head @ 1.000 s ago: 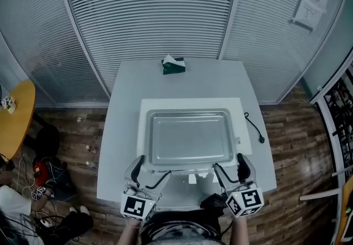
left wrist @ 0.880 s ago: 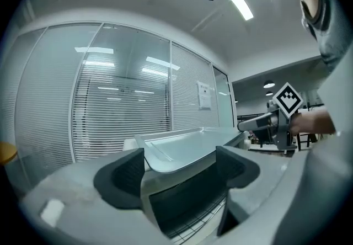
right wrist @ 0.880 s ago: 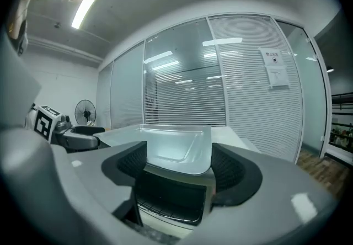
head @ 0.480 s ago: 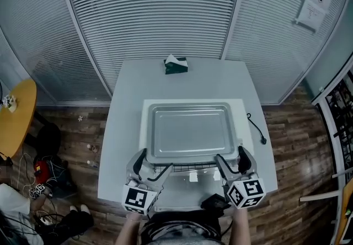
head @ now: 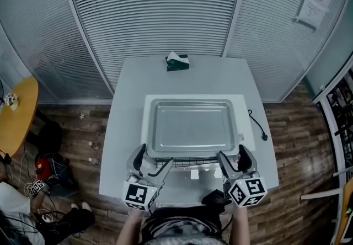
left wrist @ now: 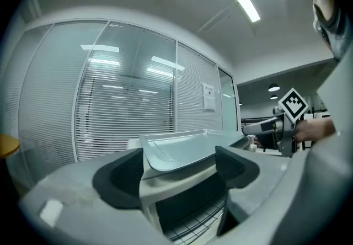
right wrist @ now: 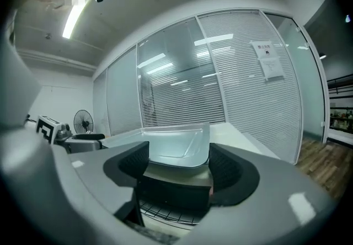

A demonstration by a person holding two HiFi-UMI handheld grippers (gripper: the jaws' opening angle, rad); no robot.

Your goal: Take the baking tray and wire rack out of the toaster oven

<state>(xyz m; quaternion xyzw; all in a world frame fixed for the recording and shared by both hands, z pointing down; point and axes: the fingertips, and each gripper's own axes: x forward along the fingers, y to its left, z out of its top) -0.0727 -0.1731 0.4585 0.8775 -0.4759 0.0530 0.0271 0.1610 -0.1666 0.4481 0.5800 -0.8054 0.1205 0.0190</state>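
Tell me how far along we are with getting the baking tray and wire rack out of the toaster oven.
Done: the baking tray lies on top of the toaster oven. In hand: nothing yet. The left gripper and right gripper sit open at the oven's front. The right one's fingers have just been closing a little, pressing on nothing. Left: the wire rack, still inside, below the tray.

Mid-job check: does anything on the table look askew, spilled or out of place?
Nothing is spilled or damaged. The one oddity: the baking tray lies flat on top of the toaster oven, not inside it, though it sits square. The wire rack shows at the oven's open front.
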